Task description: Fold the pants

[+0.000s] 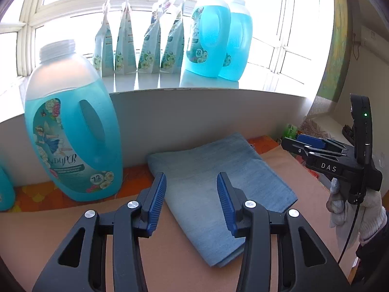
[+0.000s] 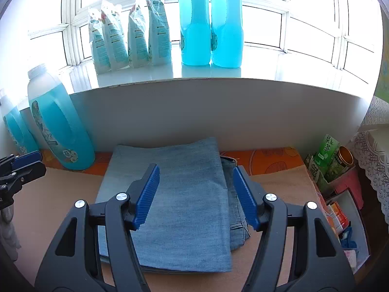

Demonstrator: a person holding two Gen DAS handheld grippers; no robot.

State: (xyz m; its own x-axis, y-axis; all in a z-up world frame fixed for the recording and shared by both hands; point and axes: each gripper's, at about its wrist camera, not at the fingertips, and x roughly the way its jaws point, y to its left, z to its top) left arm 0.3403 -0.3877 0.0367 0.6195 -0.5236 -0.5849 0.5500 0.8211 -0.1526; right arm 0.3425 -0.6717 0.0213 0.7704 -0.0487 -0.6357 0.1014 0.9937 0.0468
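Taking the folded denim pants [image 1: 218, 187] as the landmark, the scene reads from left to right. Left of the pants, at the back of the brown work surface [image 1: 73, 221], stands a large detergent bottle [image 1: 73, 131] of blue liquid, near the pants' far left corner but not touching them.

The left gripper [image 1: 192, 202] comes next. It hangs above the pants' near left part, its jaws spread and nothing between them, no pad pressing on the cloth. From this camera the bundle runs diagonally, its long axis going from the near end, between the gripper's arms, up to the far end by the white wall below the windowsill [image 1: 170, 82].

The pants themselves lie flat as a compact rectangle, folded over at least once. In the right wrist view the upper layer [image 2: 184, 194] covers most of the stack, and a darker strip with a hem and seam [image 2: 237, 219] shows at its right edge.

The right gripper [image 2: 197, 194] is over that right half, pointing down and forward, jaws spread wider than the left pair, empty, clear of the cloth. Its right finger [image 2: 245, 199] sits above the exposed seam strip. In the left view a white-gloved hand [image 1: 364, 209] holds this tool to the right of the pants.

Right of the pants, a green tea carton [image 2: 327, 148] and a gold-rimmed tin [image 2: 345, 155] crowd the table's edge.

Both grippers look about equally close to the bundle. The fold looks close to finished; any further move would likely start from the right seam edge.
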